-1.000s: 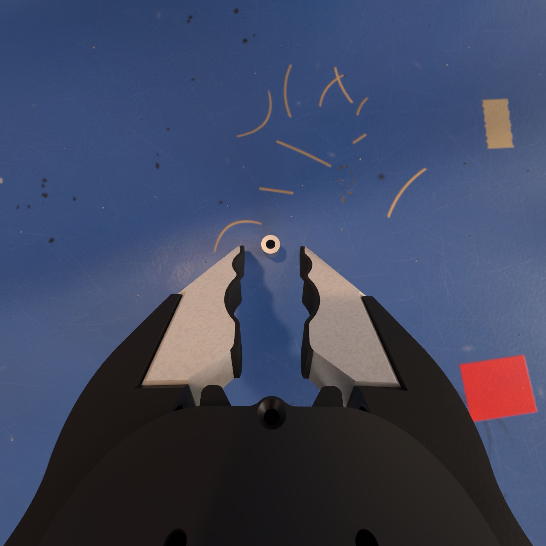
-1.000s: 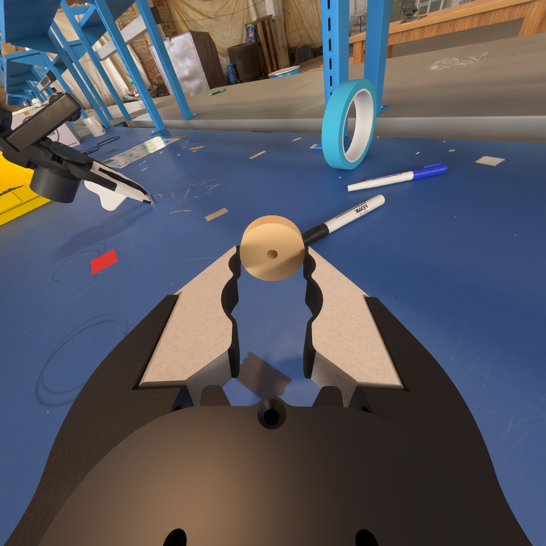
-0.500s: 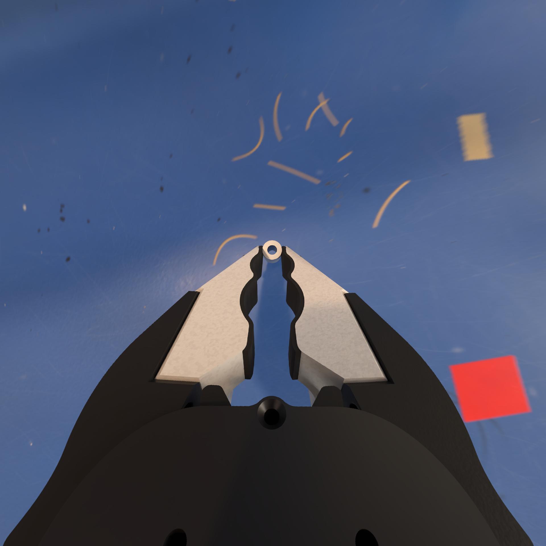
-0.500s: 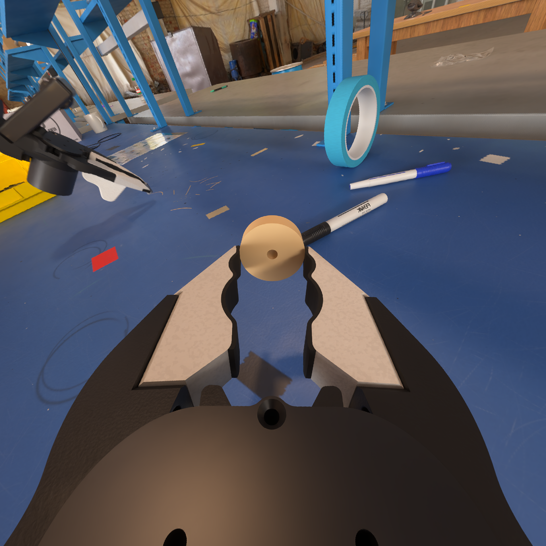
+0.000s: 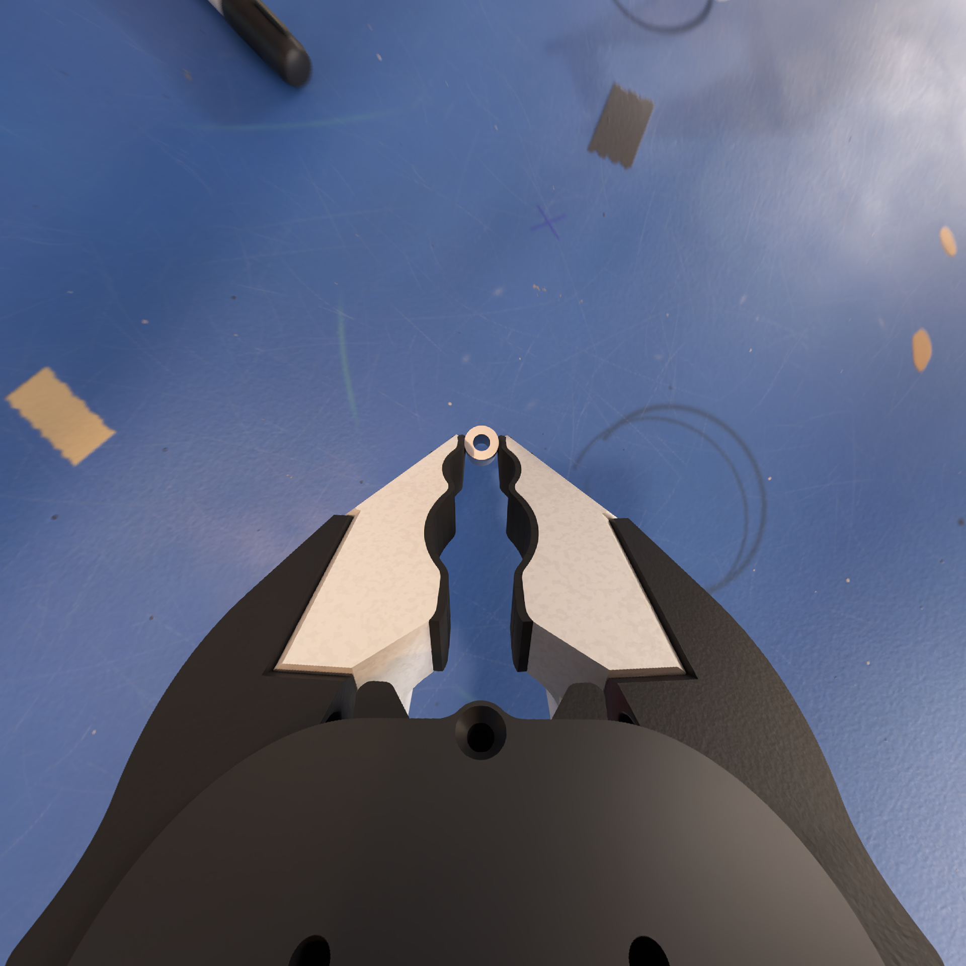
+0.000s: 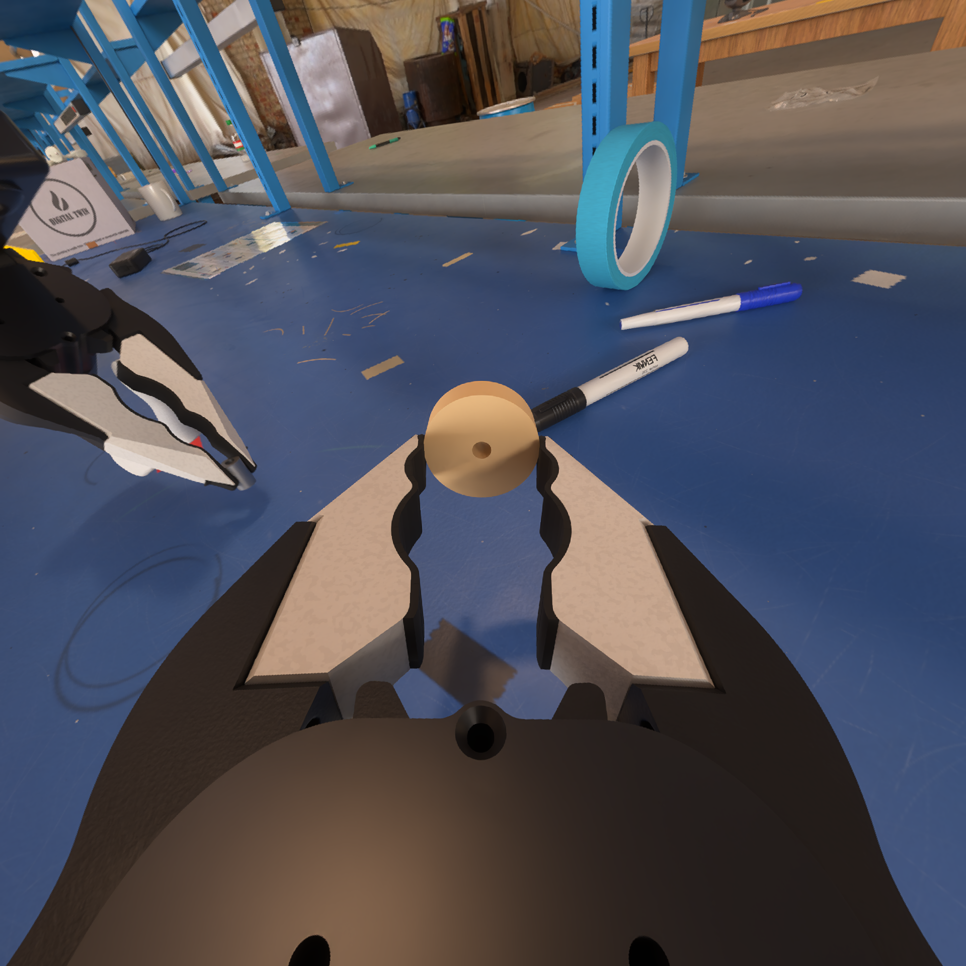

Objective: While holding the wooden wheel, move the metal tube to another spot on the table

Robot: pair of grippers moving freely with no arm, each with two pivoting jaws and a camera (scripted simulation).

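My left gripper (image 5: 481,444) is shut on the small metal tube (image 5: 481,448), seen end-on as a pale ring between the fingertips, above the blue table (image 5: 209,261). In the right wrist view the left gripper (image 6: 238,473) sits at the left with the grey tube (image 6: 241,474) in its tips, low over the table. My right gripper (image 6: 481,449) is shut on the round wooden wheel (image 6: 481,444), which has a small centre hole and is held above the table.
A black-capped marker (image 6: 611,384) lies just behind the wheel, a blue-capped marker (image 6: 711,306) farther back, and a blue tape roll (image 6: 624,206) stands upright. The black marker's cap (image 5: 266,44) shows in the left wrist view. Tan tape scraps (image 5: 57,415) and pen circles (image 5: 679,496) mark the table.
My left gripper closed on the metal tube, then carried it away from the wood shavings and red patch to a spot closer to the right gripper. The right gripper and wheel stayed put.
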